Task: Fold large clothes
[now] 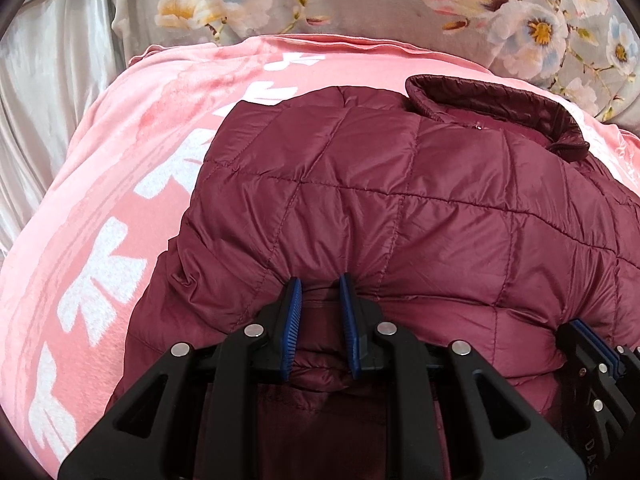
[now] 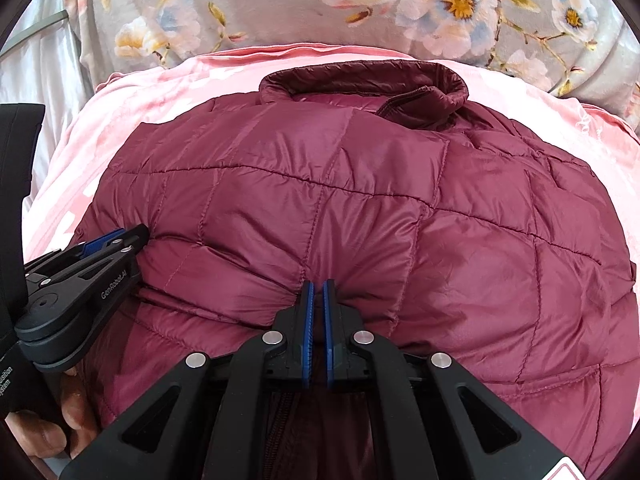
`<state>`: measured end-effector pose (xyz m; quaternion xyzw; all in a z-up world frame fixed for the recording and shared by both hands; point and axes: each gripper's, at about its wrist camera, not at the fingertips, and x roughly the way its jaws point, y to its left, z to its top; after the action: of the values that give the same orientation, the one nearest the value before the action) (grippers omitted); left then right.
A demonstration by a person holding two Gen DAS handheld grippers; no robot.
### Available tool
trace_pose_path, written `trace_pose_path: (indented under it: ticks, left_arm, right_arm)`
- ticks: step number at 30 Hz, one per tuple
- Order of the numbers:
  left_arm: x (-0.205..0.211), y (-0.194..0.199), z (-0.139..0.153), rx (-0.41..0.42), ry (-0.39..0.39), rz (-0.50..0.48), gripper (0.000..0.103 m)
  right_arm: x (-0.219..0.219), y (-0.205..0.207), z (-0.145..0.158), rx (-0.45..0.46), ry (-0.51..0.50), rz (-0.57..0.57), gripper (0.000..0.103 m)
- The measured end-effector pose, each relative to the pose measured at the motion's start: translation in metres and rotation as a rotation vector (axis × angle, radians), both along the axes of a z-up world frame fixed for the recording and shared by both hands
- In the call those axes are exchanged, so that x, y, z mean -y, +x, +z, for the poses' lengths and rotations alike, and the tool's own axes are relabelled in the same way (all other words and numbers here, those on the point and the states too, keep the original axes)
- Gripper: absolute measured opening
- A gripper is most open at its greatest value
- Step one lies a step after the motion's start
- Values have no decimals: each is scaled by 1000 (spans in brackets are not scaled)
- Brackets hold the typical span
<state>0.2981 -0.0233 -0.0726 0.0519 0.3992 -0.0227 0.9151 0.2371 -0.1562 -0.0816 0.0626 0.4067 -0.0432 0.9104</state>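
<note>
Clamping on the near fold of the maroon quilted jacket (image 1: 400, 200): left gripper (image 1: 319, 282) jaws narrowed around bunched fabric, right gripper (image 2: 319, 284) jaws nearly closed on fabric. Jacket is spread on a pink blanket (image 1: 100, 200), collar (image 2: 364, 84) toward the far edge. Both grippers are held low, side by side.

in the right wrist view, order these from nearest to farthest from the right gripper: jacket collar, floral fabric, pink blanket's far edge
From the right gripper, clamped on the maroon jacket:
1. Jacket collar, straight ahead at the jacket's far end.
2. Pink blanket's far edge, just beyond the collar.
3. Floral fabric, across the top, behind the blanket.
</note>
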Motion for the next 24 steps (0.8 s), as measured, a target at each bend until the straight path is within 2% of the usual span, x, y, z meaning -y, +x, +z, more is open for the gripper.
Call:
trace_pose_path:
  ticks: [4,8,10,11,12,14,15,19,22,24]
  left_arm:
    - [4,0,1,-3,21,3,21]
    - [3,1,2,-8,28,9,23]
    - [2,1,5,-16,35,22,28]
    - [0,2,7,-27,31,29,32]
    - [-2,2,12,-46,6,31,40]
    - [-8,5,23,-79,-78,30,52]
    - [-13,6,33,-85,-159,29,56]
    - [-12,21,62,-116,-395,14,60]
    - [-1,38,75,-146,-526,5,61]
    - [8,50,78,-150,-557,15,61]
  right_arm:
    - [4,3,1,-11,31,12,3]
    - [-3,3,5,-29,-22,26,4]
    - [-2,-1,13,-34,-28,40,9]
    - [4,-6,20,-23,-12,39,17]
    - [10,-10,25,-15,7,32,30]
    - [34,-21,38,18,63,-13,42]
    - [45,-24,42,28,87,-31,44]
    - [91,-26,59,57,188,-108,45]
    - [121,-18,68,80,281,-155,45]
    - [134,-11,72,101,323,-178,45]
